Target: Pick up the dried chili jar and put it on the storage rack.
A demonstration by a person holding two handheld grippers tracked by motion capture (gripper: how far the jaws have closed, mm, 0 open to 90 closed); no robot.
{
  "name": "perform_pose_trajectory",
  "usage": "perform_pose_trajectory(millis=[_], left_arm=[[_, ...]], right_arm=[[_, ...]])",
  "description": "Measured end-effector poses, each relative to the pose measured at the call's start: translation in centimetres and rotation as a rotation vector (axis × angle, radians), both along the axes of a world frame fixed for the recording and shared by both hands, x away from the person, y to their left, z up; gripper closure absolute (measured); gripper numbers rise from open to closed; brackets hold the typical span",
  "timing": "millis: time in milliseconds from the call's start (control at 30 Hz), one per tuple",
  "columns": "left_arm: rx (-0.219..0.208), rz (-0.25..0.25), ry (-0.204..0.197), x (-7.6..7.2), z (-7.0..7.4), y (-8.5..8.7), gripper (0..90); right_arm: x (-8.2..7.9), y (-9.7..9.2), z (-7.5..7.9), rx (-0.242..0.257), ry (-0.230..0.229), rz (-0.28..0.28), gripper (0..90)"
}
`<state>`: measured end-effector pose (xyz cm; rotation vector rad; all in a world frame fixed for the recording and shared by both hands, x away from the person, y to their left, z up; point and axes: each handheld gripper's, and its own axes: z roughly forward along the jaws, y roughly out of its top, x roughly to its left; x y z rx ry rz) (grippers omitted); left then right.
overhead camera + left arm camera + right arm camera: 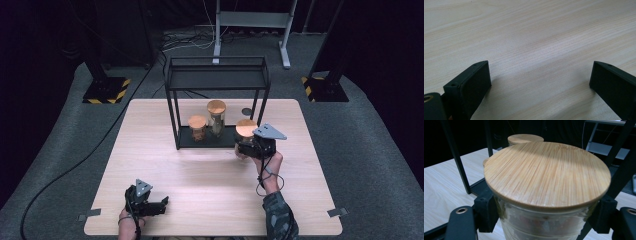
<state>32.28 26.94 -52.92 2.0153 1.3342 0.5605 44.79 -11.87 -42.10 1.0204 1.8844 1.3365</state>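
Observation:
A glass jar with a round bamboo lid (246,128) (546,172) sits between the jaws of my right gripper (246,145) (546,217), which is shut on its glass body at the right end of the black metal rack's (216,80) lower tier. Whether the jar rests on the tier or hangs just above it I cannot tell. On that tier stand a tall lidded jar (216,117) (525,138) and a short lidded jar (197,127). My left gripper (162,204) (540,75) lies low over the bare wood near the table's front left, open and holding nothing.
The rack's thin black posts (455,157) rise close around the held jar. A small dark disc (246,111) lies on the table behind the rack. The light wooden table (210,190) has bare room in front of the rack. Stand bases (106,90) sit on the floor.

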Motion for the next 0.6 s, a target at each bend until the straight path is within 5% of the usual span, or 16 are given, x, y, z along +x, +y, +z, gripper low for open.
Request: perform_pose_trajectory(millis=[600], left_arm=[[0.0,0.0,0.0,0.0,0.0,0.0,2.8]], right_arm=[[1.6,0.9,-0.7,-0.009,0.023,0.013,24.3]])
